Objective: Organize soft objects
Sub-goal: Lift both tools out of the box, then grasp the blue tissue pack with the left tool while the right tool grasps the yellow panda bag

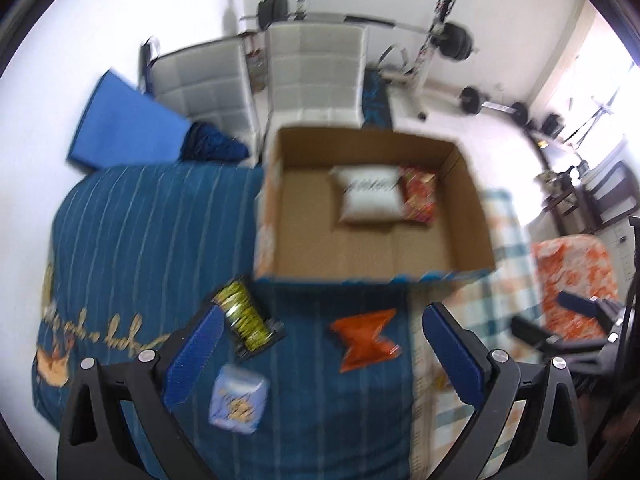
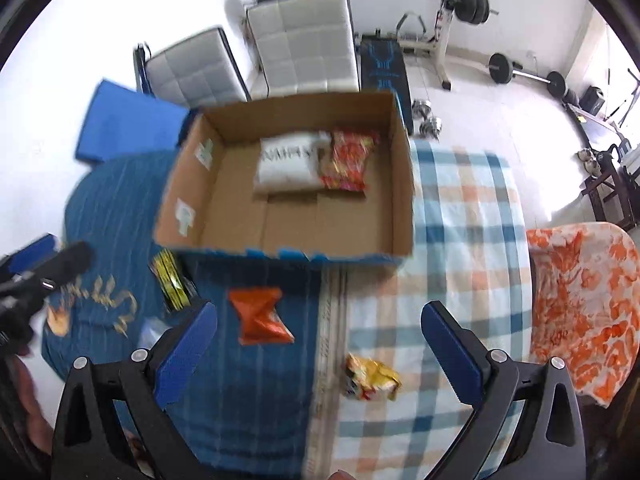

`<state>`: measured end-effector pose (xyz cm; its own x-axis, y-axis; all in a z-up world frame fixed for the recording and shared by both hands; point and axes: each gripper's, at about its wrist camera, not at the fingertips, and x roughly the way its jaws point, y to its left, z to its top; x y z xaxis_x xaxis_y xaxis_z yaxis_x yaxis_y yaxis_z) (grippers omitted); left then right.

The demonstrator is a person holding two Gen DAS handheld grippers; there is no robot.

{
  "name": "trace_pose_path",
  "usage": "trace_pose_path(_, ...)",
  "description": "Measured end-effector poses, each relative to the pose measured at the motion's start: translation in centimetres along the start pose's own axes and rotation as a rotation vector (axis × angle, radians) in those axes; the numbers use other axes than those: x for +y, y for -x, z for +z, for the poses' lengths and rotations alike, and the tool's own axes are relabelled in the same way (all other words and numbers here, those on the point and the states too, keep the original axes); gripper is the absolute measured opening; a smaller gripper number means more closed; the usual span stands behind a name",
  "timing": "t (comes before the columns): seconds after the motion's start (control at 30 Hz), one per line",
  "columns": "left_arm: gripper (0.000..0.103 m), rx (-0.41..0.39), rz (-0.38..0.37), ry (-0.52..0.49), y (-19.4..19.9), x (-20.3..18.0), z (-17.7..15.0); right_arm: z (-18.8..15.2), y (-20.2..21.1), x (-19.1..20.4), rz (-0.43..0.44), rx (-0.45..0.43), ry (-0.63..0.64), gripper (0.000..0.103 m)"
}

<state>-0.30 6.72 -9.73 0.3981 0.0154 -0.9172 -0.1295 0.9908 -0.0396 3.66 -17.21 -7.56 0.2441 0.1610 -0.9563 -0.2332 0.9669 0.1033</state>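
An open cardboard box [image 1: 468,204] [image 2: 402,184] sits on the bed and holds a white pillow [image 1: 370,196] [image 2: 286,166] and a red-orange packet [image 1: 419,195] [image 2: 347,160]. On the blue blanket in front lie an orange snack bag [image 1: 366,338] [image 2: 260,316], a yellow-and-black packet [image 1: 244,318] [image 2: 172,282] and a pale blue packet [image 1: 238,398]. A yellow snack bag [image 2: 370,378] rests on the checked cloth. My left gripper [image 1: 320,320] is open above the orange bag. My right gripper [image 2: 320,316] is open too, over the blanket's seam.
The blue striped blanket [image 1: 140,240] and checked cloth [image 2: 460,240] cover the bed. An orange floral cloth [image 2: 580,312] lies at the right. White padded chairs [image 2: 304,48], a blue mat [image 1: 120,124] and weight equipment [image 2: 468,0] stand beyond.
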Motion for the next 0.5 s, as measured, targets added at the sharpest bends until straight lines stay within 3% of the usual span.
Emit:
trace_pose_path(0.1,0.102,0.073,0.038,0.015,-2.3,2.3,-2.5,-1.7,-3.0,-1.3,-0.026,0.105,0.06,0.103)
trace_pose_path(0.2,0.102,0.153,0.06,0.039,-4.8,4.1,-5.0,-4.0,-7.4,-2.6,-0.11,0.242,0.154,0.103)
trace_pose_path(0.33,0.102,0.262,0.082,0.065,-8.0,6.2,-8.6,-7.6,-13.1,-2.8,-0.188,0.393,0.342,0.103)
trace_pose_path(0.5,0.102,0.38,0.125,0.072,-11.7,8.4,-12.4,-10.4,-17.6,-1.8,-0.264,0.463,0.502,0.103)
